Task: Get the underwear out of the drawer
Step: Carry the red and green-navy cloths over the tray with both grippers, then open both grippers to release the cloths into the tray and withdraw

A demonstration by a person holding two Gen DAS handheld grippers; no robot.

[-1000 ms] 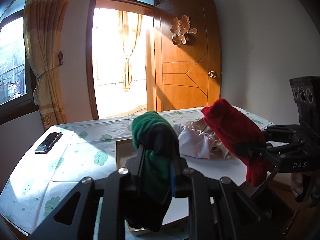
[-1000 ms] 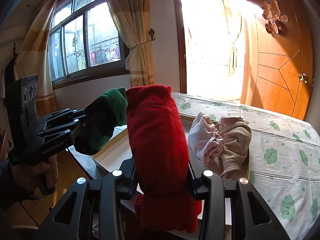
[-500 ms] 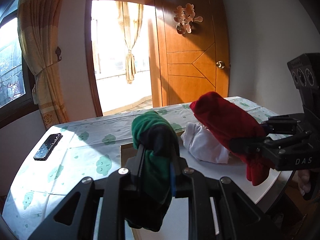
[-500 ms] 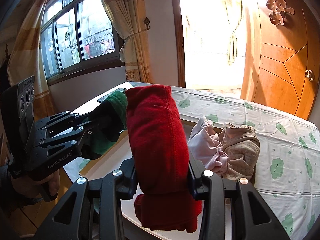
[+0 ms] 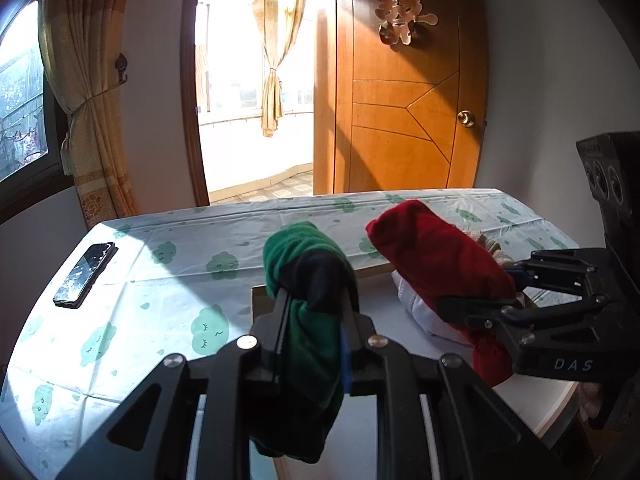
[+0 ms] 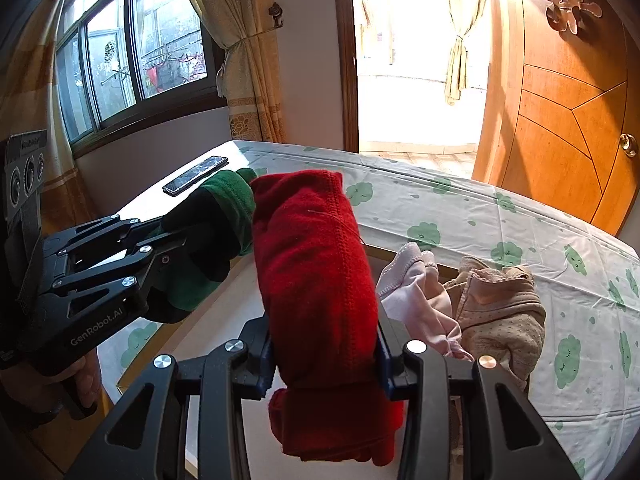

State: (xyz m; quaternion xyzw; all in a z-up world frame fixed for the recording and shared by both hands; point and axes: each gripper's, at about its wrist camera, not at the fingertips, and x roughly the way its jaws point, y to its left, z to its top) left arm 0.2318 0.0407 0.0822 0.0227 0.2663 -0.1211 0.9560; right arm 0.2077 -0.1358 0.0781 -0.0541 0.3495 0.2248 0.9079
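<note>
Left tool [image 5: 310,312] pinches the green roll [image 5: 308,280]; right tool [image 6: 324,344] pinches the red roll [image 6: 316,280]. Either dangling tail could unroll or slip free, since each grip is narrow.

Your tablecloth [image 5: 168,280] at centre-left is open. Only the phone [image 5: 84,274] sits far left. Pink and beige garments [image 6: 460,300] block lower right.

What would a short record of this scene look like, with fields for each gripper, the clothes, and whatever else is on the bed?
left gripper: shut on green garment
right gripper: shut on red garment
loose clothes: pink piece and beige piece, lying side by side and touching
phone: flat on bed sheet, near its edge
door: open
</note>
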